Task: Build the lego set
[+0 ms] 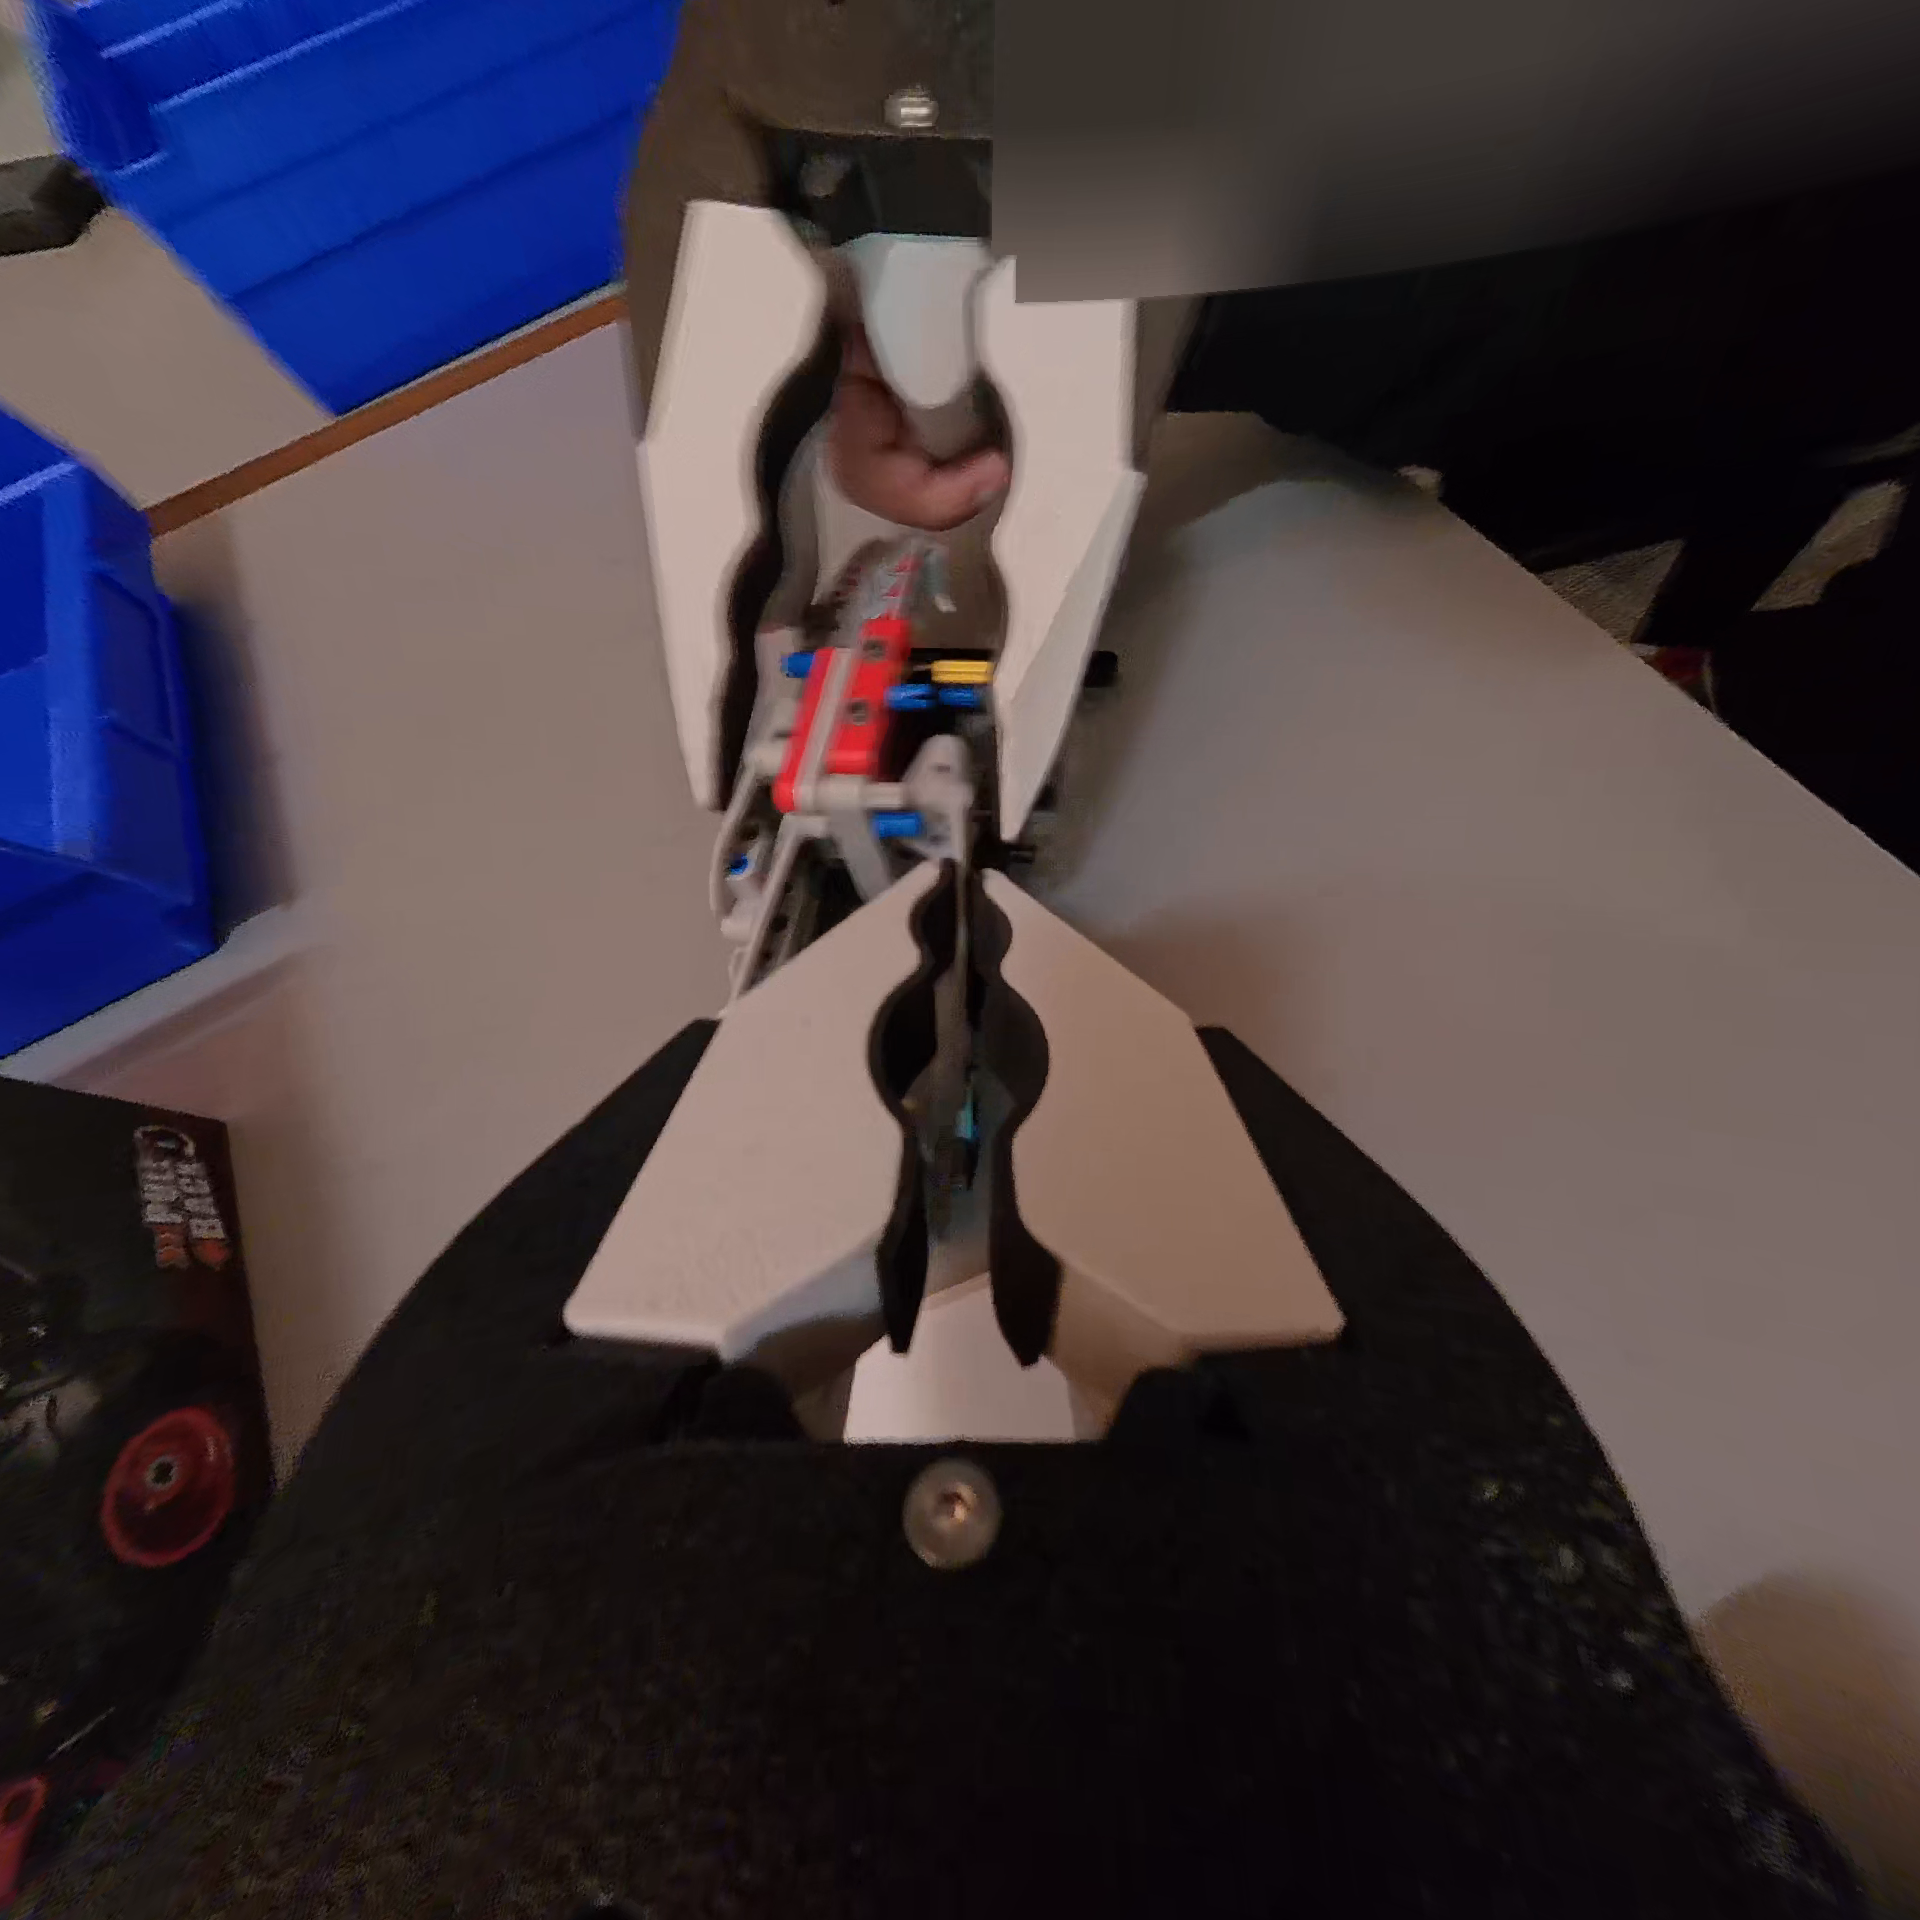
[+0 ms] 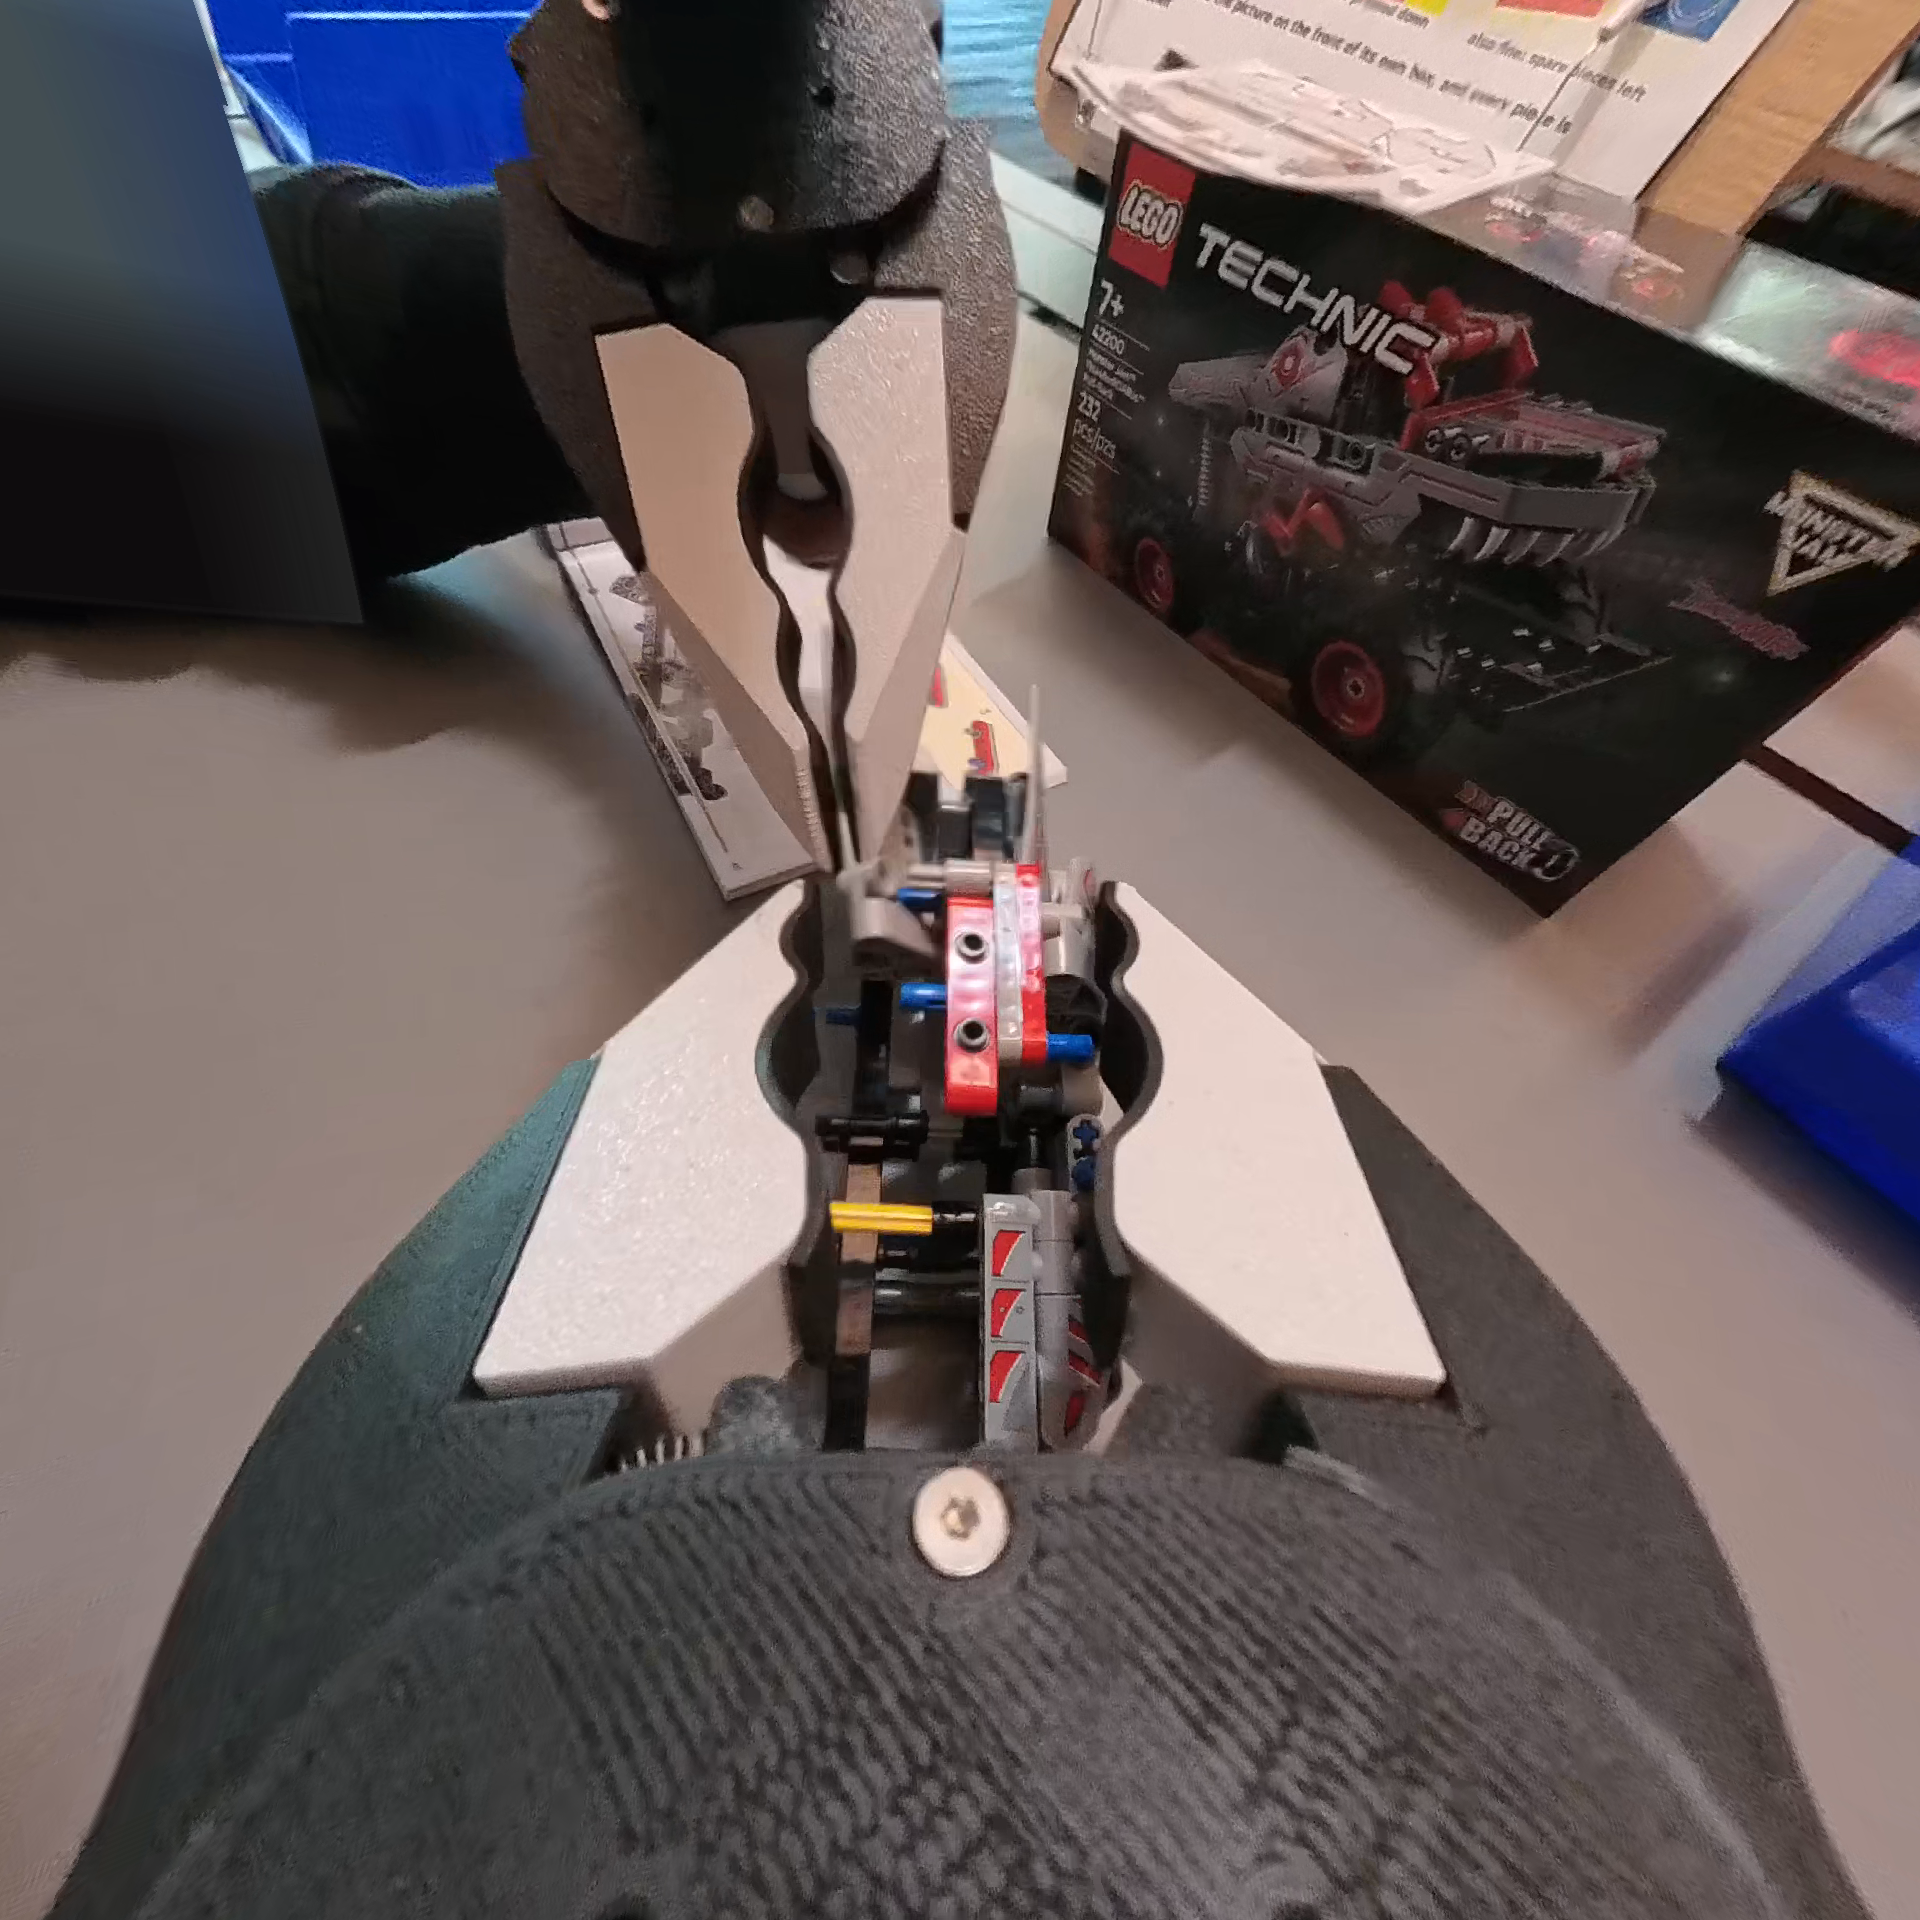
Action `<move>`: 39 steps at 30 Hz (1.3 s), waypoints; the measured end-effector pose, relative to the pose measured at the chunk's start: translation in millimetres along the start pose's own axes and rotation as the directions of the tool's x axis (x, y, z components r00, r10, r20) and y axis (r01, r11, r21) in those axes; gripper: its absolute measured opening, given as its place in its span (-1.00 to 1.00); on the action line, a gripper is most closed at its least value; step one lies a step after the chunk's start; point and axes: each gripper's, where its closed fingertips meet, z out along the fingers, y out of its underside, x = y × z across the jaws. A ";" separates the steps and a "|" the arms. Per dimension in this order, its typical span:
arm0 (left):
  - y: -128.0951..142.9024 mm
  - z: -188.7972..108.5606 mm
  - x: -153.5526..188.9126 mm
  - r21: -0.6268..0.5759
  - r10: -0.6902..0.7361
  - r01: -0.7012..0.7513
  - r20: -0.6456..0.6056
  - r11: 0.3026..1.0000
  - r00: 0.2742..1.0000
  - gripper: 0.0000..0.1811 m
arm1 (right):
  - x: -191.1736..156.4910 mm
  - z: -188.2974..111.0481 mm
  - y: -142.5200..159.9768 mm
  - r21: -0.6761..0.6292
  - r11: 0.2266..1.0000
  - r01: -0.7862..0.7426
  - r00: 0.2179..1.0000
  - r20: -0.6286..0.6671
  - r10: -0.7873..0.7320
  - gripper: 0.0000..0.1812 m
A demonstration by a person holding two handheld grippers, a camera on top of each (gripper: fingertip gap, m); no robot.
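Right tool (image 2: pixel 961 914) grips the model (image 2: pixel 977 1049) lengthwise along its fingers, while the left tool (image 2: pixel 826 821), at twelve o'clock, pinches the model's far end.

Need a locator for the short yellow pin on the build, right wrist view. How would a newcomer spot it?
Start at the right gripper, whose white fingers flank the half-built grey, red and black lego chassis. Look at the chassis's left side, below the red beam. The short yellow pin lies crosswise on a black strip; neighbouring pins are blue or black.
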 end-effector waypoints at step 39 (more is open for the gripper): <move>1.4 -7.5 -6.3 -0.023 -0.407 0.420 -0.306 0.907 0.861 -1.00 | 7.5 12.0 0.8 -0.052 0.996 0.072 0.996 0.065 -0.069 -0.47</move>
